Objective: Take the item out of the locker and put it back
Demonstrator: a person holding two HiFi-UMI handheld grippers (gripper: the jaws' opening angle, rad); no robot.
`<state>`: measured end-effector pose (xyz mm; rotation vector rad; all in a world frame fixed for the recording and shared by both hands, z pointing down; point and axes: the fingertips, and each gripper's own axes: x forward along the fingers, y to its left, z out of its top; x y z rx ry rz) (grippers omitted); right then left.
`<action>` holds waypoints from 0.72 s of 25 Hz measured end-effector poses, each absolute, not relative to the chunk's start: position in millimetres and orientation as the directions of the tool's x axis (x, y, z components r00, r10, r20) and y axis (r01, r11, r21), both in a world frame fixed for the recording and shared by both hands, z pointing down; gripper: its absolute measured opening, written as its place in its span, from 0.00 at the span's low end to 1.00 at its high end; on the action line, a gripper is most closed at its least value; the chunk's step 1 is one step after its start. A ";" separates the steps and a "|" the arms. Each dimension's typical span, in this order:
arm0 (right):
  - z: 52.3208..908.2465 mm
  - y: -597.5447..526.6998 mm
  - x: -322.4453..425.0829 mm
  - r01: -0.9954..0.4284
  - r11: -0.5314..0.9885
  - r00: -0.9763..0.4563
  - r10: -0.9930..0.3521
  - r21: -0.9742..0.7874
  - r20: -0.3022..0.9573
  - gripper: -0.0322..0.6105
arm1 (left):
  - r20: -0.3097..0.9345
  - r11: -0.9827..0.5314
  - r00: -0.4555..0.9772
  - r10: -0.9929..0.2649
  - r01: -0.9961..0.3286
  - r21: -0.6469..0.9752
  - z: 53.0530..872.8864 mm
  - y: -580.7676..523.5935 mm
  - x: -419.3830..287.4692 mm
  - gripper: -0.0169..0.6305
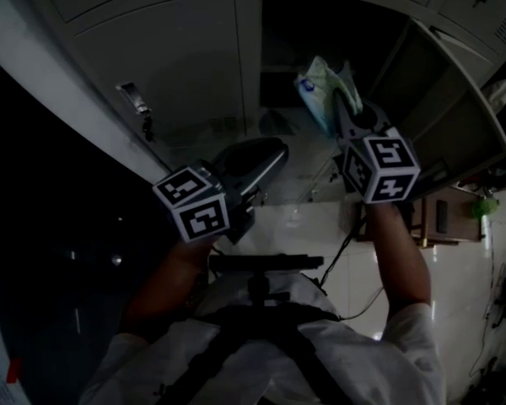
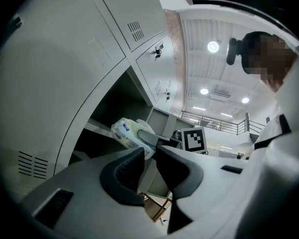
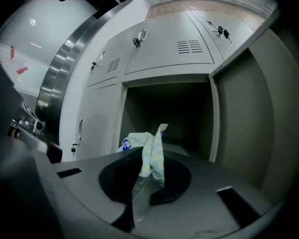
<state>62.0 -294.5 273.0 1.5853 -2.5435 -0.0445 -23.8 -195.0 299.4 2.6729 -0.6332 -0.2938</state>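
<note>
Clenched on a thin crumpled fold of wrapper, the right gripper (image 3: 145,180) holds the soft packet (image 3: 148,151) in the air. The left gripper (image 2: 149,151) hangs beside it with its jaws a narrow gap apart and nothing between them. A bank of grey lockers (image 1: 177,66) fills the background, its neighbouring doors shut. One compartment (image 3: 177,111) stands open and dark, and I can make out nothing else inside it. Its door (image 3: 244,118) is swung out on the right of the opening. The packet sits at the mouth of that compartment, and whether it is just in or just out I cannot tell. It looks free of the shelf, so the step in hand is probably carrying it back in. Because only a pinch of film is gripped, the bulk can swing or slip. A steady, centred entry, clear of the door edge and frame, would serve best. The packet should rest on the compartment floor before the jaws part, with the left gripper kept aside.
</note>
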 end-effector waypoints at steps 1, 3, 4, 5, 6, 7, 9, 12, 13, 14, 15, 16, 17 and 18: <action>269.9 -300.0 61.6 -0.893 0.438 -0.428 -0.898 0.104 0.103 0.05 | -0.112 -0.831 0.879 -0.463 -0.386 0.401 298.6 -196.7 -22.1 0.12; 265.2 -309.9 60.4 -0.897 0.429 -0.420 -0.902 0.110 0.098 0.05 | -0.112 -0.836 0.883 -0.456 -0.381 0.394 296.8 -200.2 -19.2 0.12; 263.6 -314.6 59.7 -0.898 0.425 -0.416 -0.904 0.113 0.097 0.05 | -0.113 -0.838 0.884 -0.454 -0.380 0.391 295.8 -202.3 -18.1 0.12; 262.5 -319.5 59.1 -0.900 0.421 -0.411 -0.906 0.117 0.097 0.05 | -0.113 -0.839 0.884 -0.453 -0.380 0.389 294.8 -204.7 -17.2 0.12; 261.6 -324.8 58.5 -0.901 0.416 -0.406 -0.909 0.121 0.097 0.05 | -0.114 -0.840 0.885 -0.452 -0.380 0.387 293.8 -207.4 -16.2 0.12; 261.1 -330.4 58.1 -0.903 0.410 -0.400 -0.911 0.127 0.098 0.05 | -0.114 -0.840 0.884 -0.453 -0.381 0.387 292.9 -210.5 -15.1 0.12; 259.8 -342.1 57.3 -0.906 0.398 -0.386 -0.917 0.143 0.101 0.05 | -0.111 -0.839 0.884 -0.455 -0.384 0.386 291.5 -216.9 -11.8 0.15; 256.0 -361.1 55.4 -0.908 0.381 -0.368 -0.924 0.176 0.102 0.05 | -0.108 -0.841 0.885 -0.453 -0.384 0.381 289.2 -225.6 -5.5 0.16; 254.5 -367.9 55.0 -0.908 0.375 -0.361 -0.927 0.187 0.102 0.05 | -0.108 -0.843 0.886 -0.451 -0.383 0.377 288.2 -228.5 -3.5 0.16; 253.3 -374.9 55.0 -0.908 0.369 -0.355 -0.929 0.197 0.104 0.05 | -0.108 -0.844 0.887 -0.450 -0.383 0.374 287.4 -231.5 -1.7 0.16; 252.3 -382.0 55.3 -0.909 0.364 -0.349 -0.931 0.204 0.107 0.05 | -0.107 -0.845 0.887 -0.450 -0.384 0.372 286.9 -234.6 -0.2 0.16; 251.5 -388.9 55.6 -0.909 0.358 -0.342 -0.933 0.212 0.110 0.05 | -0.105 -0.845 0.886 -0.452 -0.387 0.369 286.6 -237.7 1.0 0.16; 250.9 -395.8 55.8 -0.909 0.353 -0.336 -0.935 0.221 0.113 0.05 | -0.103 -0.844 0.885 -0.454 -0.391 0.367 286.4 -240.8 2.0 0.16; 250.6 -402.3 55.8 -0.908 0.348 -0.329 -0.937 0.232 0.117 0.05 | -0.101 -0.843 0.883 -0.458 -0.395 0.366 286.3 -244.0 2.8 0.16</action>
